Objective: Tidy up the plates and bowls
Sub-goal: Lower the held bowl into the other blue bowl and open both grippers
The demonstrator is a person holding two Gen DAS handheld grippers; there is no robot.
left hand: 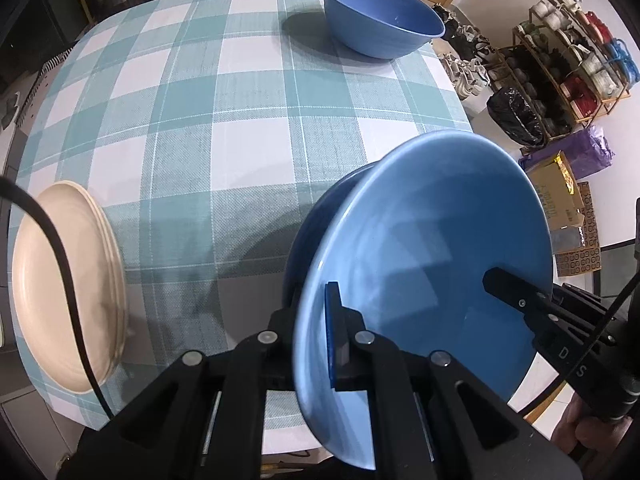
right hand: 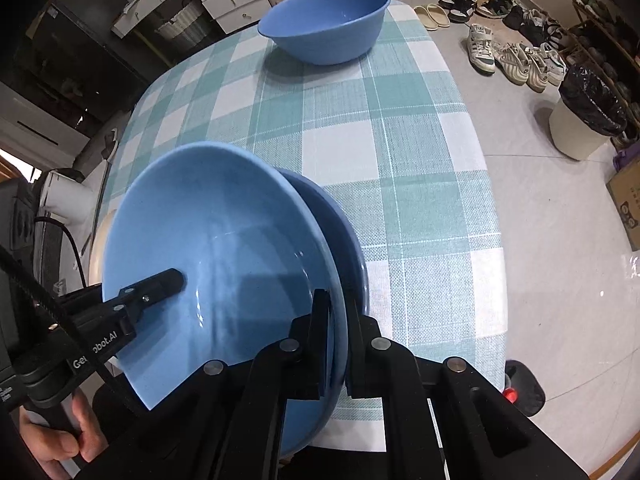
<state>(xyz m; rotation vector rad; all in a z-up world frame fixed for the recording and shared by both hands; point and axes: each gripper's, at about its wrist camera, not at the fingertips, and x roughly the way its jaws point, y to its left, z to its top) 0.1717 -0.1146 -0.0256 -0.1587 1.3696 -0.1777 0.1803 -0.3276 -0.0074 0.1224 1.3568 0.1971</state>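
Left tongs (left hand: 316,340) and right tongs (right hand: 340,344) each clamp opposite rims of one blue plate (left hand: 424,264), steadying it level above the second blue plate (right hand: 352,248) just beneath for stacking on the bench (left hand: 240,128).

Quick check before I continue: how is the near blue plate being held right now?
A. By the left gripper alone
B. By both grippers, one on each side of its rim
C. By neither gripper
B: the left gripper and right gripper each clamp opposite rim edges of the blue plate.
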